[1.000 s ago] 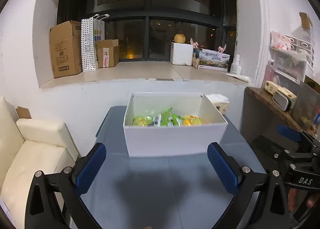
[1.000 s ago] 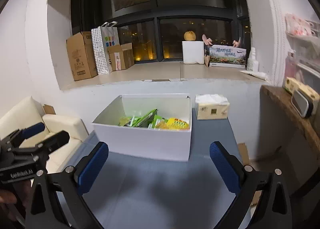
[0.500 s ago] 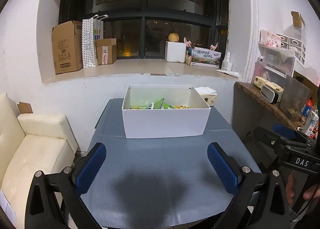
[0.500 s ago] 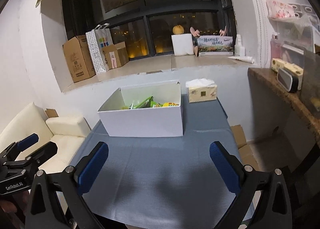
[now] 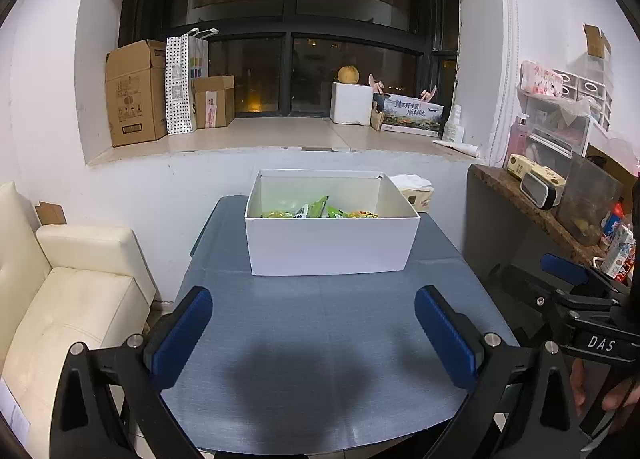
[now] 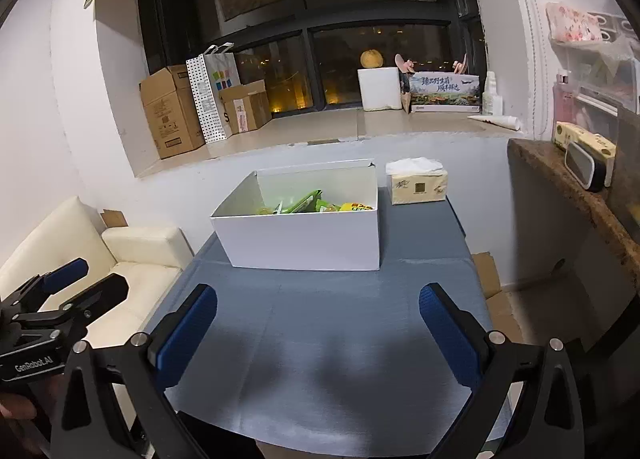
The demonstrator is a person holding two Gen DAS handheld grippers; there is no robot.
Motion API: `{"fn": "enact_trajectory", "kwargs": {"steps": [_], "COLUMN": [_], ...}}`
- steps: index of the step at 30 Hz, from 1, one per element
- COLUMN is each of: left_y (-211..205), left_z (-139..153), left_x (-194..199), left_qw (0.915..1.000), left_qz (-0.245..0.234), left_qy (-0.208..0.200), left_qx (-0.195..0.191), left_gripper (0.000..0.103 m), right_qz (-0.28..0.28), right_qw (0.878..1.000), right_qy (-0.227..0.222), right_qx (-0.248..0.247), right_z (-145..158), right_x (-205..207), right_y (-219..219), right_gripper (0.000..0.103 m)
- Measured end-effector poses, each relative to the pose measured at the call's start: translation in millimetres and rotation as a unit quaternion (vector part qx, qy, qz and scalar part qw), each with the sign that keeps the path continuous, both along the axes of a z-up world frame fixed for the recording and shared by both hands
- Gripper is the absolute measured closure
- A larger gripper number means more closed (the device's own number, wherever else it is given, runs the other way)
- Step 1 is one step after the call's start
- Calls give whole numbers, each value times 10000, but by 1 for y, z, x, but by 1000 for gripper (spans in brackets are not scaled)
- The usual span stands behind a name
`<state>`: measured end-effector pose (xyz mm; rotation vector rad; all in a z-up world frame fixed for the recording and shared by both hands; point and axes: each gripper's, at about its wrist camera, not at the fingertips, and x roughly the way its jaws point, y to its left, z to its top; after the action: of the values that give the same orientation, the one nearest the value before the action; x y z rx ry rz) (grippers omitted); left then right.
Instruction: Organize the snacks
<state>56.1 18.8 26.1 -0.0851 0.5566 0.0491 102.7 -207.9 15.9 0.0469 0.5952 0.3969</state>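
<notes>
Both tools hang over the near edge of the blue-grey cloth-covered table, well short of the work. The left gripper has its blue-padded jaws spread wide with nothing between them, and the right gripper is the same: wide apart and empty.

The snacks, a cluster of green and yellow foil packets, lie inside the open white rectangular cardboard box at the far middle of the table. Only their tops show above the box wall, so how many there are cannot be told. A yellow paper tissue pack sits just beside the box at its far right corner. No loose packet shows on the table surface.

Judging from this, the sorting looks finished or close to it, with the tools drawn clear of the box. If any tidying remains, the next move calls for reaching far forward over the box rim and descending among the packets.
</notes>
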Motion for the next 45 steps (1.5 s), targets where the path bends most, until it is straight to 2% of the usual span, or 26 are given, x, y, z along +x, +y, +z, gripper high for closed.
{"fn": "enact_trajectory", "kwargs": {"steps": [26,45], "left_y": [-5,-12], "left_z": [1,3], "left_x": [-10,-16], "left_qw": [9999,10000], "left_qz": [-85,-33], "left_qy": [-31,-63], "left_qx": [-133,30], "left_gripper": [0,0], "right_qz": [100,121], "right_qw": [9999,9996], "right_qy": [-72,-158], "right_qx": [-81,-182], "right_z": [5,9], "right_x": [-10,-15], "right_y": [4,6], "right_gripper": [0,0]}}
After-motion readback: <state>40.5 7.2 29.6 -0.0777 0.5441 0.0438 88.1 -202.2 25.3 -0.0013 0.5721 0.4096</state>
